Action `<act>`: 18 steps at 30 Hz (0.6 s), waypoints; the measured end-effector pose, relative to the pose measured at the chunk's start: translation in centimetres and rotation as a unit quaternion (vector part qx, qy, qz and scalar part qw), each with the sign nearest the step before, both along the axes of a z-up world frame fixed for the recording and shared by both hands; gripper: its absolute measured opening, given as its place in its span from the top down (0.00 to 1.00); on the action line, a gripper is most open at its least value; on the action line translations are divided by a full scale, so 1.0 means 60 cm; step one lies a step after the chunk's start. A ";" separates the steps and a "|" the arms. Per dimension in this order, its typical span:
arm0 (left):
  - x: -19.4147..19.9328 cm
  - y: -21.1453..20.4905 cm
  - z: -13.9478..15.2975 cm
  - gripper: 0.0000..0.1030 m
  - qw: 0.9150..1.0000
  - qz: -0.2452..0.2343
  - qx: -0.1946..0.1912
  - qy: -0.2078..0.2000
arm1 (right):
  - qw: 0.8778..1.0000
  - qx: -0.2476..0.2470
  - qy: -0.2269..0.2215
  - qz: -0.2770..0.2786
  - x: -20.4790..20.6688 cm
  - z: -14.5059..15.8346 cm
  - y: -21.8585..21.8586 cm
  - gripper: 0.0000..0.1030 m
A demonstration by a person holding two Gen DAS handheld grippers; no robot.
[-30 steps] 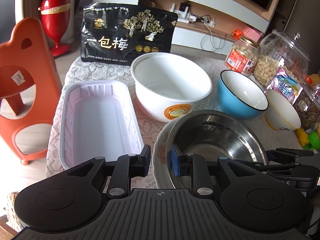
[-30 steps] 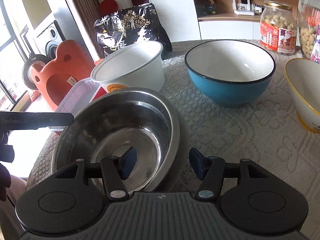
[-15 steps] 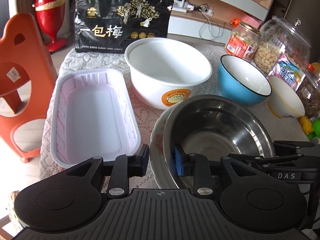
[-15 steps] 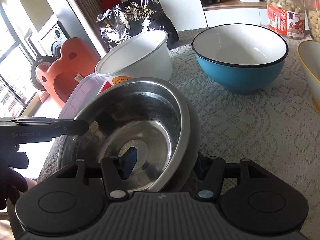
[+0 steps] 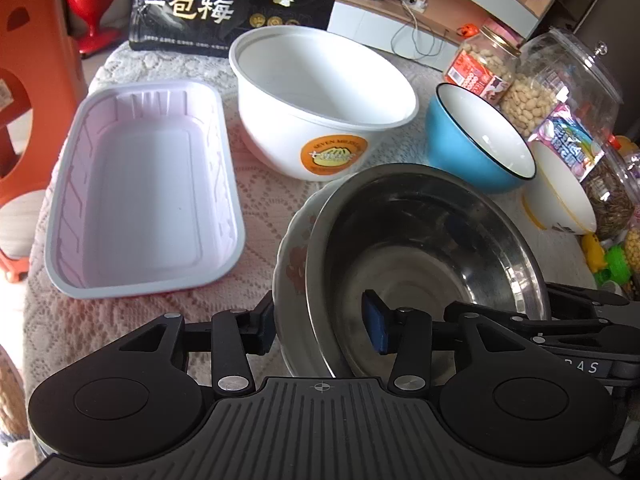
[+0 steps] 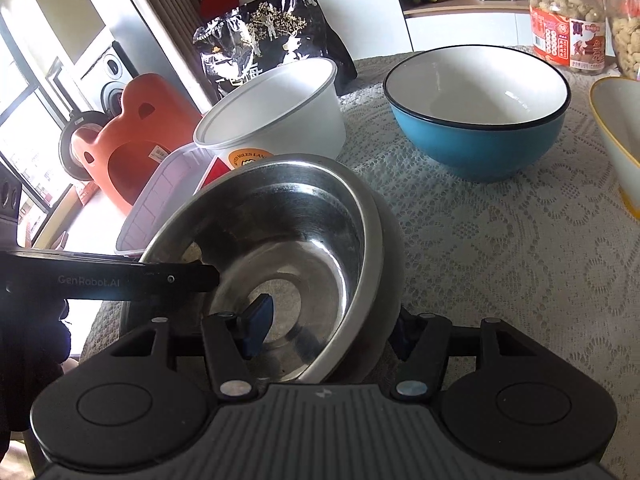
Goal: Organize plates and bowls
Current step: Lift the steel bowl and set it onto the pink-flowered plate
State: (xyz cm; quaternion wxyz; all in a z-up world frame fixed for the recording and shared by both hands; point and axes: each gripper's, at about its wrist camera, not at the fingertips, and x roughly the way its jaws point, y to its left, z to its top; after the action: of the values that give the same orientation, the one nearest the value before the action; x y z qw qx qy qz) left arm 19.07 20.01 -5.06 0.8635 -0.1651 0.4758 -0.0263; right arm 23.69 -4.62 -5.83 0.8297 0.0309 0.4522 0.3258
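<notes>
A steel bowl sits nested in a floral ceramic bowl on the lace cloth. My left gripper straddles both near rims. One finger is outside the floral bowl and the blue pad is inside the steel one. Its jaws are opening and the pad stands clear of the wall. From the opposite side my right gripper straddles the same stack. Its left pad hangs inside the steel bowl and its right finger is behind the floral bowl, without squeezing.
A white plastic bowl, a blue bowl and a yellow-rimmed white bowl stand behind the stack. A pale rectangular tray lies to its left. Jars of nuts and a black snack bag line the back. An orange stool stands off the table's left edge.
The left jaws, earlier pinched on the two rims, have spread apart. The bowl stack has come lower and nearer the right gripper, whose jaws now straddle its rim.
</notes>
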 end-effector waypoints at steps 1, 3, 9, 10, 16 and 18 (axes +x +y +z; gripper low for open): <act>0.000 -0.003 0.000 0.53 1.000 -0.006 -0.006 0.002 | 1.000 -0.003 -0.002 -0.003 -0.003 0.003 -0.006 0.41; 0.001 -0.013 0.000 0.53 1.000 -0.024 -0.015 0.004 | 1.000 -0.003 -0.003 -0.010 -0.005 0.006 -0.020 0.41; -0.001 -0.040 0.000 0.53 0.998 -0.065 -0.024 -0.008 | 1.000 0.002 0.015 -0.027 -0.004 -0.007 -0.059 0.41; -0.001 -0.042 -0.001 0.54 0.997 -0.070 -0.028 -0.008 | 0.999 0.001 0.016 -0.031 -0.005 -0.011 -0.064 0.41; -0.001 -0.043 0.015 0.54 0.998 -0.051 -0.016 -0.021 | 1.000 -0.002 -0.025 -0.014 -0.012 0.003 -0.080 0.42; -0.010 -0.041 0.049 0.54 0.998 -0.027 0.017 -0.055 | 0.997 -0.013 -0.069 -0.016 -0.016 0.028 -0.101 0.42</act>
State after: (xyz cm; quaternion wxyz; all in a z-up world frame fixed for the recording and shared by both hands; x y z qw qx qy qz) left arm 18.45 17.56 -2.11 0.8901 -0.1360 0.4320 -0.0508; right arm 22.72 -10.65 -4.17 0.8643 0.0048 0.3978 0.3076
